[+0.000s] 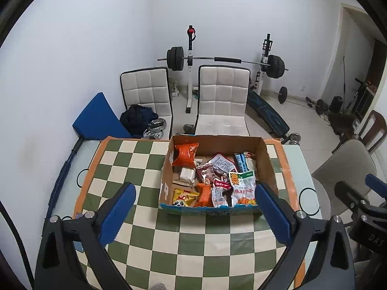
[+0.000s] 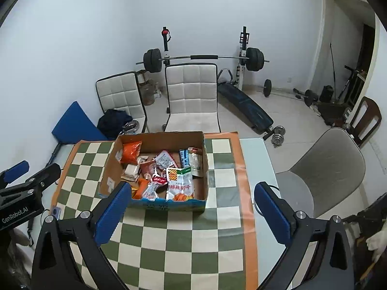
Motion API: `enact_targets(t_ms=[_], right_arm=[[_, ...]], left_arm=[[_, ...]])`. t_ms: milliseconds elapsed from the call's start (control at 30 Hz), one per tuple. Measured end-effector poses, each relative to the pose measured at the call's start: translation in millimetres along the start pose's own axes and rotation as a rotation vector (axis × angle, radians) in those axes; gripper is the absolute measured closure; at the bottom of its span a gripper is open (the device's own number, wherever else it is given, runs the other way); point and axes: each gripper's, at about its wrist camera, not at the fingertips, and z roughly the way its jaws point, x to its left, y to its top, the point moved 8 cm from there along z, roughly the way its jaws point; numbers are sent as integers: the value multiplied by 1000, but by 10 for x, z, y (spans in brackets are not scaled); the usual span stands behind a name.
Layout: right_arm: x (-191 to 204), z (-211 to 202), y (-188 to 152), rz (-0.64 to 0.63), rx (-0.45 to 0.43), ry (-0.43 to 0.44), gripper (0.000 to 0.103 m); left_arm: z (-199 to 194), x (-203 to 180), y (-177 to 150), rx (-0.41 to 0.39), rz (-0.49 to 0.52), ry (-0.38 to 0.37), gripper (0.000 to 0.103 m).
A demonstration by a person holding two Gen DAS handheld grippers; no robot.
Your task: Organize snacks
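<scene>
A cardboard box (image 1: 267,164) stands on the green-and-cream checkered tablecloth (image 1: 193,241), holding several snack packets: an orange bag (image 1: 186,154) at the back left, a white packet with red print (image 1: 243,188) at the front right, a panda packet (image 1: 182,199) at the front left. The box also shows in the right wrist view (image 2: 204,166). My left gripper (image 1: 194,207) is open and empty, in front of the box. My right gripper (image 2: 191,205) is open and empty, in front of the box's right half.
Two white padded chairs (image 1: 222,96) stand behind the table, a grey chair (image 2: 326,169) at its right. A barbell rack (image 1: 217,59), weight bench and dumbbells fill the floor behind. A blue cushion (image 1: 99,118) leans at the back left.
</scene>
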Motion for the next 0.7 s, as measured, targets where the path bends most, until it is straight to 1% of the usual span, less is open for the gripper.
enact_targets(t_ms=[200, 433, 700], right_arm=[[-12, 157, 53, -3, 0, -13, 0], [3, 293, 30, 2, 17, -10, 0], [7, 371, -20, 7, 39, 1, 0]], left_arm=[[129, 3, 29, 1, 5, 22, 2], [202, 8, 45, 13, 8, 28, 2], [298, -39, -28, 49, 12, 26, 2]])
